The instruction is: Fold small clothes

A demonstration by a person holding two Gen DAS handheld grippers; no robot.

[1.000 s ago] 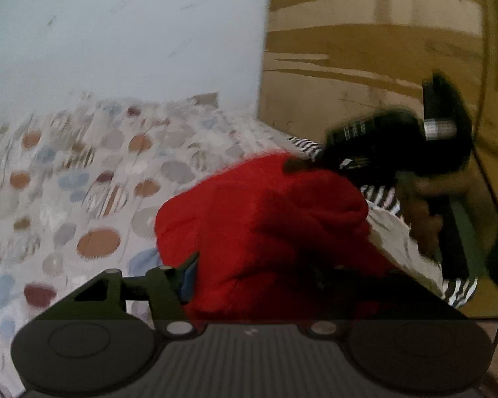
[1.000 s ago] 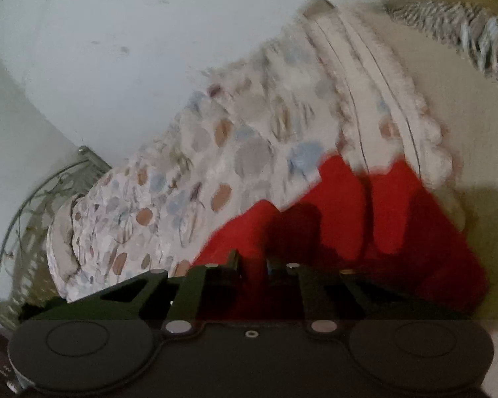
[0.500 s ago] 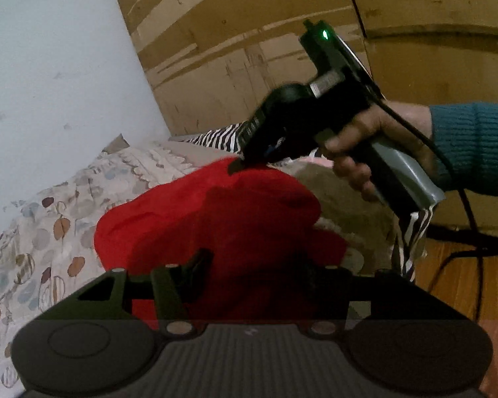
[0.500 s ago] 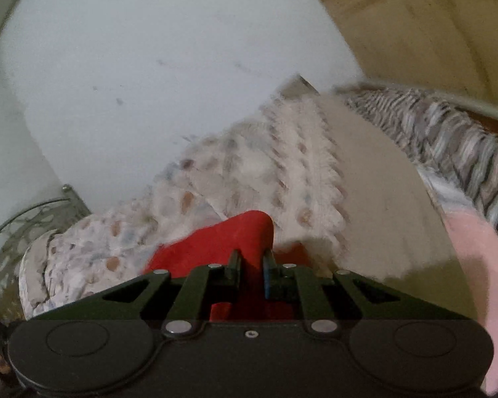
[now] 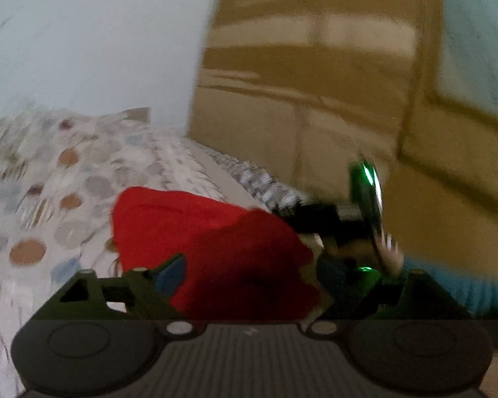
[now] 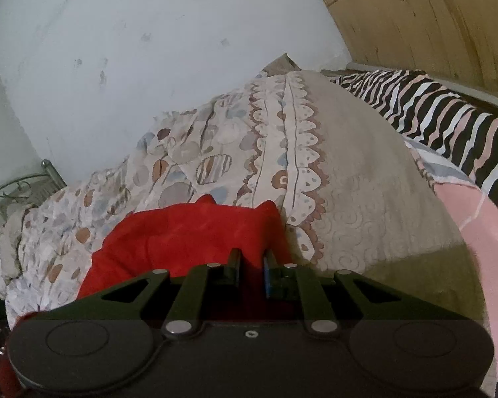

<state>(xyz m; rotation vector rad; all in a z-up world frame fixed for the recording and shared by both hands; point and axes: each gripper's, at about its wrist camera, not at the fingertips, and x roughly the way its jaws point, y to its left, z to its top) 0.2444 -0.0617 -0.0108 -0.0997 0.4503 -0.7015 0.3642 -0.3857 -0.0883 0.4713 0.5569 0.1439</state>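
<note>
So the whole next move hinged on where the red cloth [image 5: 212, 248] sat relative to our two grippers: it was bunched on the quilt [image 6: 196, 165], dead ahead at 12 o'clock of the left gripper [image 5: 269, 275], running from about 10 o'clock near the patterned side toward 3 o'clock, where the right gripper [image 6: 252, 265] had it. We had the right one pinched narrow on a fold of the red stuff, so that hand was clearly the nearer one. The left's jaws had just been opening and stood wide, with the cloth lying between them but, as far as we could tell through the blur, not squeezed. Compared with a second back, the cloth hung lower and flatter against the quilt, and in the left view the right gripper had dropped from about 1 o'clock to 3.
</note>
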